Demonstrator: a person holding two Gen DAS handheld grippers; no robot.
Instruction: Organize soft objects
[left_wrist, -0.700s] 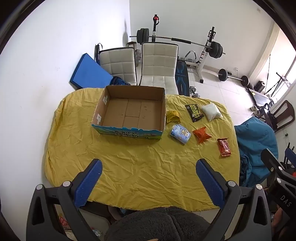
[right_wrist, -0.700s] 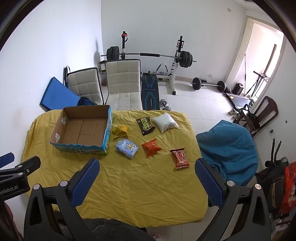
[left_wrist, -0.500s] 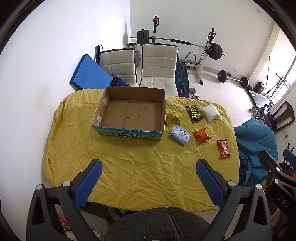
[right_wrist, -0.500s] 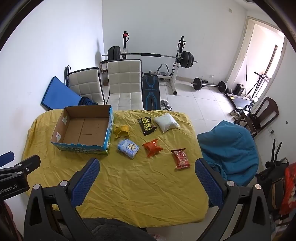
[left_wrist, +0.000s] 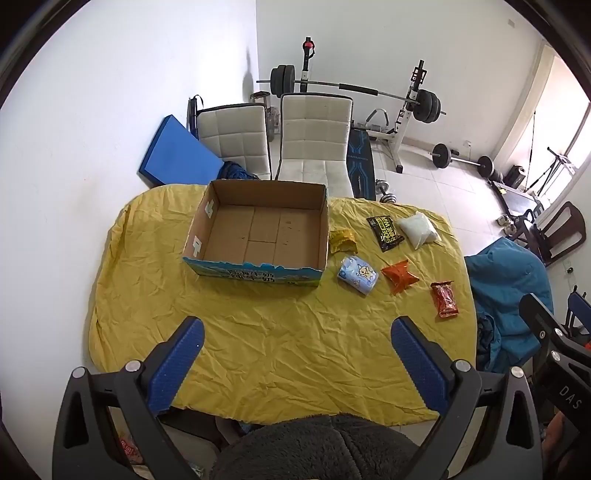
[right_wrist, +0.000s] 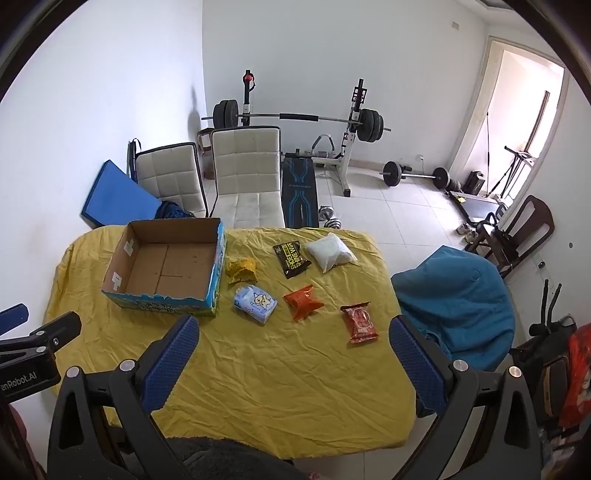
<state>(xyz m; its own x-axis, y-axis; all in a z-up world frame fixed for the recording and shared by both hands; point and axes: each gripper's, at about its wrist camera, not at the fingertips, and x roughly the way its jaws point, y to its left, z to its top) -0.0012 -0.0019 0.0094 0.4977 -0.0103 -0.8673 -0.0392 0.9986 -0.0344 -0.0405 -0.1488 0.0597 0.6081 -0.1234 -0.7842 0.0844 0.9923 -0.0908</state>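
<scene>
An empty cardboard box (left_wrist: 258, 236) (right_wrist: 166, 266) sits on the yellow-covered table (left_wrist: 280, 332) (right_wrist: 280, 354). To its right lie several soft packets: a yellow one (right_wrist: 242, 269), a light blue one (right_wrist: 255, 303), an orange one (right_wrist: 303, 301), a red one (right_wrist: 360, 321), a black one (right_wrist: 291, 258) and a white bag (right_wrist: 332, 251). The blue packet also shows in the left wrist view (left_wrist: 357, 275). My left gripper (left_wrist: 295, 339) and right gripper (right_wrist: 293, 338) are both open and empty, held high above the table's near edge.
Two white chairs (right_wrist: 243, 177) stand behind the table. A blue mat (right_wrist: 114, 203) leans on the wall. A weight bench and barbell (right_wrist: 299, 122) stand at the back. A teal beanbag (right_wrist: 458, 295) lies right of the table.
Both grippers have shifted only slightly; the scene sits a touch differently in view. Nothing on the table has moved and both grippers stay open.
</scene>
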